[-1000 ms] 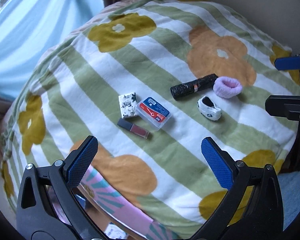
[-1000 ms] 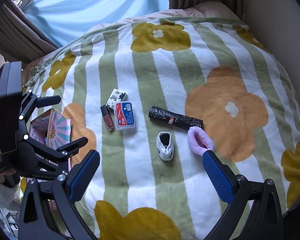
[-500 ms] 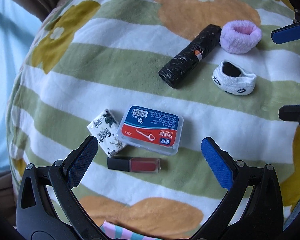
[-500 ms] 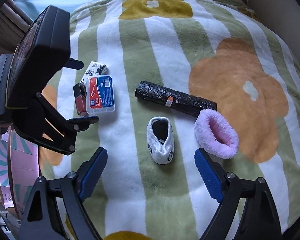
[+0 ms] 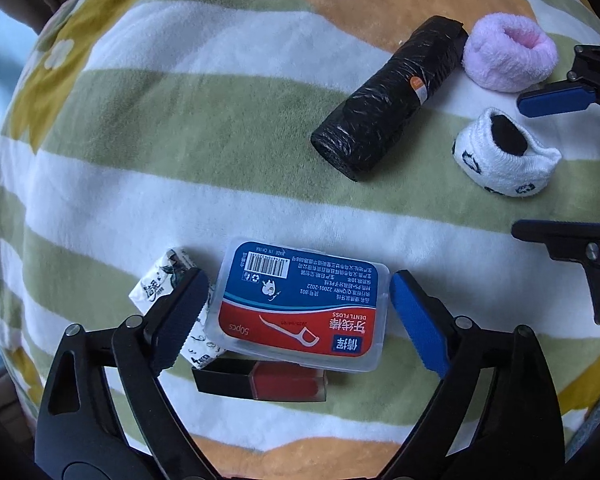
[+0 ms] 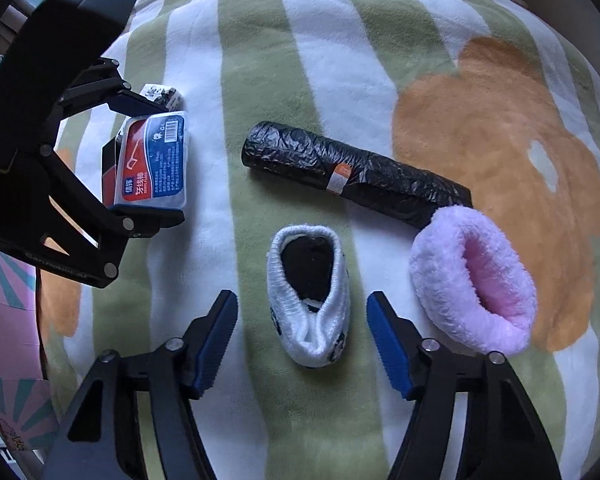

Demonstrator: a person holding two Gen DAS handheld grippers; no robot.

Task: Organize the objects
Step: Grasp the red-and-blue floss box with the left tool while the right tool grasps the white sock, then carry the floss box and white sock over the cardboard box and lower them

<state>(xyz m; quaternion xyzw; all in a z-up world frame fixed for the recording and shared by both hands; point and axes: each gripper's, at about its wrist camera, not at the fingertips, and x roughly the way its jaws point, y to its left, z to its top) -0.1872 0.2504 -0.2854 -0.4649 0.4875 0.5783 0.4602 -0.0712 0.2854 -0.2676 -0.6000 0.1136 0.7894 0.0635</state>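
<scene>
The striped flower blanket (image 6: 332,60) is spread under everything. The black bag roll (image 6: 352,172) is laid aslant above the pink sock (image 6: 472,276) and the white sock (image 6: 312,300). The right gripper (image 6: 302,336), tipped steeply downward, is being closed, the white sock bracketed but seemingly untouched. The left gripper (image 5: 296,316), pointed straight down, is being closed around the floss box (image 5: 300,304); contact cannot be judged.

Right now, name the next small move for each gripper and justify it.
Probably finish closing: the left gripper straddles the dental floss box, the right gripper straddles the white sock. Both sets of jaws are closing, pads not yet pressing, so squeeze before lifting.
</scene>
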